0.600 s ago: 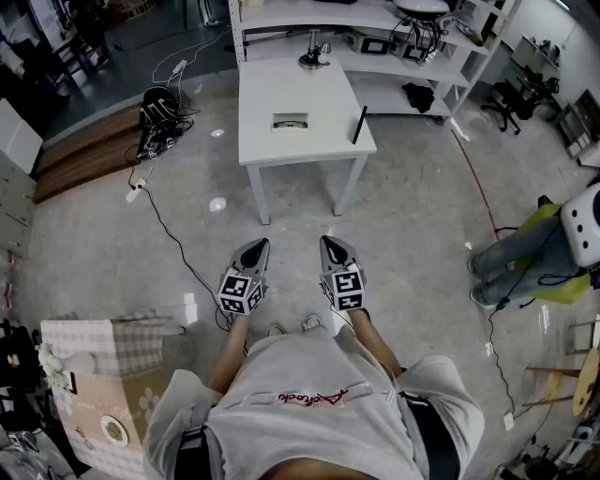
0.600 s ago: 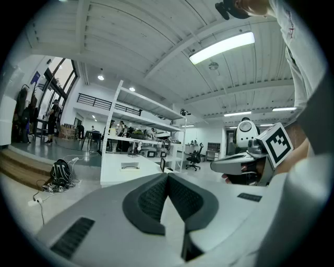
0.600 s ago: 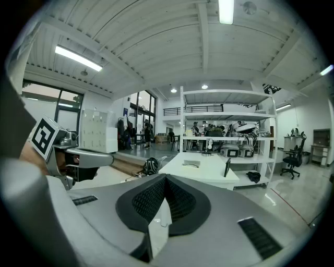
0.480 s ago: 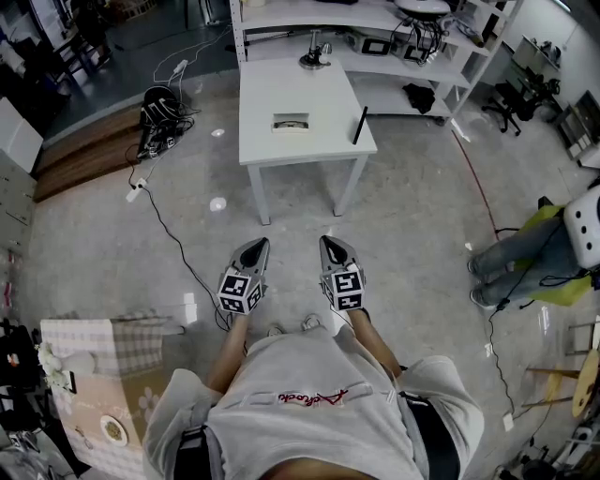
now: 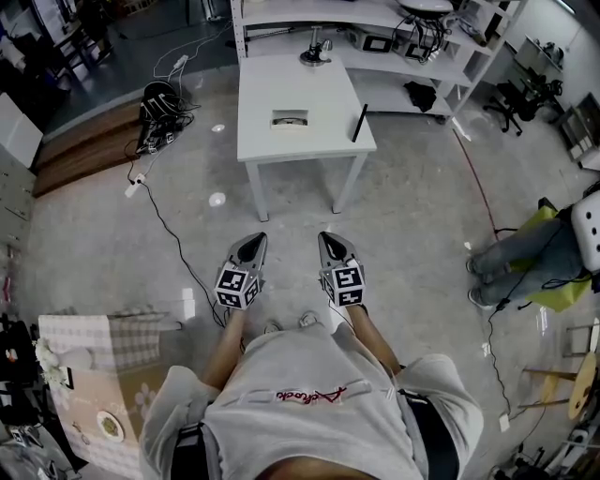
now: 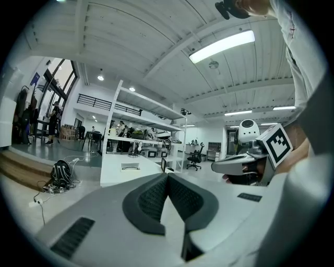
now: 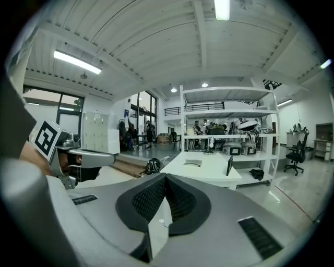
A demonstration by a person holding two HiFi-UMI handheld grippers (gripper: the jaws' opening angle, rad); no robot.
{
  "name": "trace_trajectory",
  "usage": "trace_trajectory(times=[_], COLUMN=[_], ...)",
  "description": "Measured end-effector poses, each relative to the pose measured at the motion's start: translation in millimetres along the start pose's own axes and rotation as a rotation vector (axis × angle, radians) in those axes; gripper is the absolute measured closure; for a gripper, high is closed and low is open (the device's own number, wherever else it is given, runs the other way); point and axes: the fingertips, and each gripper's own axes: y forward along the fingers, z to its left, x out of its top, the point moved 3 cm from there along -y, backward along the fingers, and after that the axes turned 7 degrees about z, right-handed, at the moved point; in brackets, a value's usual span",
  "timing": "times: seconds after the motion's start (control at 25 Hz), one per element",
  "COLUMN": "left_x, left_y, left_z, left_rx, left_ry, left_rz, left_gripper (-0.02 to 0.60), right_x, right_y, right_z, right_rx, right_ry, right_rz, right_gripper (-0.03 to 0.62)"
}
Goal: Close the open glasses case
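Note:
The glasses case (image 5: 290,119) lies open on a white table (image 5: 309,145) several steps ahead of me; it shows small in the left gripper view (image 6: 130,167) and in the right gripper view (image 7: 192,163). My left gripper (image 5: 253,243) and right gripper (image 5: 333,242) hang side by side over the bare floor, well short of the table, pointing almost level at it. The left gripper's (image 6: 167,176) pads meet at the tip with nothing between them. The right gripper's (image 7: 165,176) pads are likewise closed and empty.
A thin black upright object (image 5: 359,124) and a lamp base (image 5: 315,58) also stand on the table. White shelving (image 5: 375,28) rises behind it. A black backpack with cables (image 5: 159,105) lies at left, a cardboard box (image 5: 98,366) at lower left, a seated person (image 5: 534,258) at right.
Both grippers have edged slightly forward toward the table, and the view has shifted with them. Their jaws stay closed.

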Motion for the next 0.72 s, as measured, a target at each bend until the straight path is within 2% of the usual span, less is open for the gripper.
trace_trajectory(times=[0.32, 0.72], left_x=[7.3, 16.2], left_y=[15.0, 39.6], left_z=[-10.0, -21.5], left_rx=[0.006, 0.036], left_ry=[0.008, 0.014], left_rz=[-0.001, -0.021], left_gripper=[0.558, 0.558], right_x=[1.9, -5.9], right_y=[-0.6, 2.9], right_z=[-20.1, -42.0], right_rx=[-0.011, 0.023], right_ry=[-0.002, -0.005], right_rz=[-0.008, -0.004], right_gripper=[0.580, 0.580])
